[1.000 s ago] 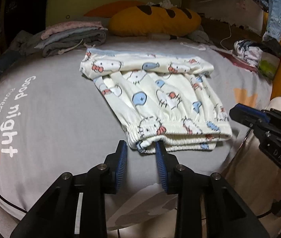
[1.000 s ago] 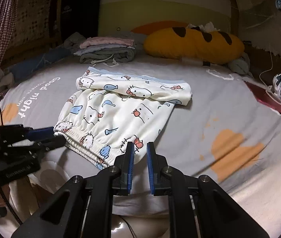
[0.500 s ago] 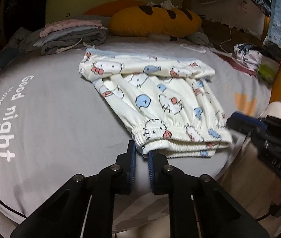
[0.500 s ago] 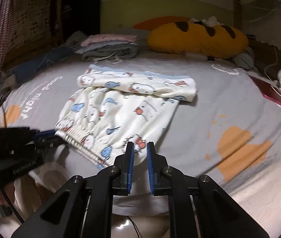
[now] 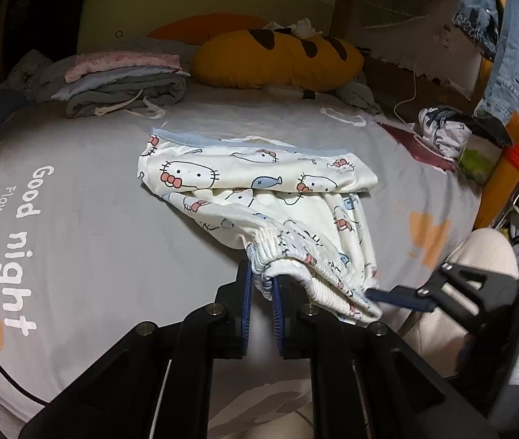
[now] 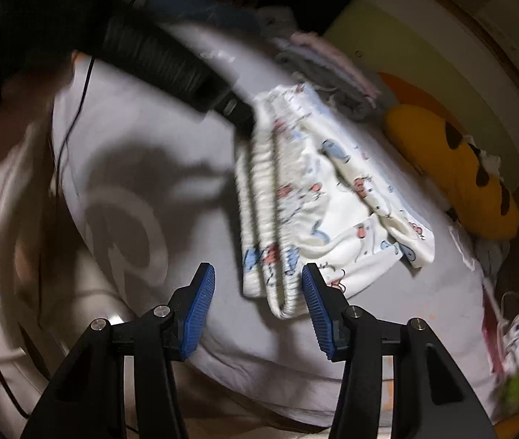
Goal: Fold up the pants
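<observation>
White cartoon-print pants (image 5: 259, 179) lie partly folded on the grey bedsheet (image 5: 76, 226). My left gripper (image 5: 261, 287) is shut on the near left end of the elastic waistband and holds it raised off the bed. In the right wrist view, which is rolled and blurred, the pants (image 6: 332, 190) run away from me. My right gripper (image 6: 257, 303) is opening its jaws, and the waistband's other corner (image 6: 277, 292) lies between the blue pads, not pinched. The left view shows one right fingertip (image 5: 398, 298) at that corner.
A stack of folded clothes (image 5: 124, 80) and a yellow pillow (image 5: 277, 58) sit at the head of the bed. Denim (image 5: 500, 55) hangs at the right above a bundle of clothes (image 5: 442, 135). A person's knee (image 5: 486, 252) is by the bed's right edge.
My left gripper closed on the waistband and lifted it. My right gripper rolled, moved in to the waistband's other corner and opened its jaws.
</observation>
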Tool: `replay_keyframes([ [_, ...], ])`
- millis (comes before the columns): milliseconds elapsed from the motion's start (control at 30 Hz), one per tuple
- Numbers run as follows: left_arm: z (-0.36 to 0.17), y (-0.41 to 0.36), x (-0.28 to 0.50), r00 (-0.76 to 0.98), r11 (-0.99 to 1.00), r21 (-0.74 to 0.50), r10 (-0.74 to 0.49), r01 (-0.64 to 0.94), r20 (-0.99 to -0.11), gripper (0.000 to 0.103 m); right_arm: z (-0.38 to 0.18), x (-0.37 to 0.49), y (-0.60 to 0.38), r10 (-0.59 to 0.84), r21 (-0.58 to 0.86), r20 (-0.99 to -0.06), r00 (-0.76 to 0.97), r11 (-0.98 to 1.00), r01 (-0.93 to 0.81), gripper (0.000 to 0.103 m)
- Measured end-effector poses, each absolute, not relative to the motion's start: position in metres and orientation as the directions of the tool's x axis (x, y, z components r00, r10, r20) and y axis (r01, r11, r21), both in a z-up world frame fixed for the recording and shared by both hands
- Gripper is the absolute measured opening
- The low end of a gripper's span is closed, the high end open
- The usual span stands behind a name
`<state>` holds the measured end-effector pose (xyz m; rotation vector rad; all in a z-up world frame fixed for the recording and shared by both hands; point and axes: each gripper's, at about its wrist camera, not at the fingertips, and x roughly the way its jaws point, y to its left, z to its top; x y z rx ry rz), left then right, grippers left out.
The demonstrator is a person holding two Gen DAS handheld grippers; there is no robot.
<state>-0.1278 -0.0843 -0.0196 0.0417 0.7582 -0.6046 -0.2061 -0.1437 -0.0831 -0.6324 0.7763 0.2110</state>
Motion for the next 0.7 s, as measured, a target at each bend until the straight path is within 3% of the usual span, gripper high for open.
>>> replay_keyframes([
  [100, -0.02, -0.083, -0.127, 0.562, 0.829, -0.184, -0.504, 0.529, -0.656, 0.01, -0.092, -0.195, -0.148, -0.095, -0.453, -0.733, 0.673, 0.807, -0.379, 0.05],
  [333, -0.018, -0.082, -0.127, 0.576, 0.833, -0.172, -0.498, 0.526, -0.648, 0.01, -0.086, -0.181, -0.168, -0.085, -0.391, -0.731, 0.677, 0.865, -0.313, 0.019],
  [700, 0.017, -0.09, -0.104, 0.626, 0.844, -0.149, -0.49, 0.516, -0.607, 0.01, -0.021, -0.18, -0.198, -0.05, -0.395, -0.549, 0.834, 0.895, -0.207, 0.016],
])
